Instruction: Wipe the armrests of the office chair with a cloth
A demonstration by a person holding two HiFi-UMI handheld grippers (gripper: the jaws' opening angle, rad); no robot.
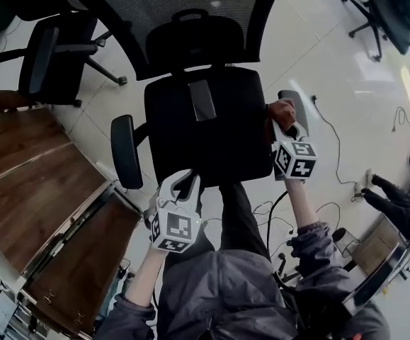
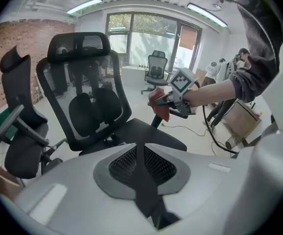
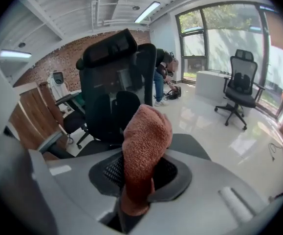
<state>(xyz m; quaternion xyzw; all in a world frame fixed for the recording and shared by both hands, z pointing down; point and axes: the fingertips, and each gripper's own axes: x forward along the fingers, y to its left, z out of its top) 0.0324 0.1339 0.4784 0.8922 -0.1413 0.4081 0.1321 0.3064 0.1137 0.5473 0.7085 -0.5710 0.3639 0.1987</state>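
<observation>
1. The right tool (image 1: 284, 125) is clenched on a reddish-brown cloth (image 3: 143, 141). In the right gripper view the cloth is pinched low between the jaws and stands up from them in a thick rounded fold.
2. In the head view the cloth is at the near inner edge of the right armrest (image 1: 294, 102) of the office chair (image 1: 203, 122). It appears to rest against the pad. The left gripper view shows it hanging from the right tool over that armrest.
3. The left tool (image 1: 181, 185) is clenched on nothing. In its own view the jaws are together, with only the chair beyond them. It hovers just off the near edge of the seat (image 1: 226, 147), well apart from the cloth.
4. The left armrest (image 1: 125, 151) stands out at the seat's left side, with neither tool on it.
5. The mesh backrest (image 1: 176, 6) rises at the far side of the seat, with a padded lumbar piece in front of it.
6. A small dark rectangular thing lies on the far middle of the seat; what it is cannot be told.
7. A second black chair (image 1: 49, 52) stands at the far left on the pale glossy floor (image 1: 332, 62). A wooden counter (image 1: 42, 183) runs along the near left.
8. Cables (image 1: 330, 137) trail over the floor right of the chair, and a third chair (image 1: 394, 13) stands at the far right.
</observation>
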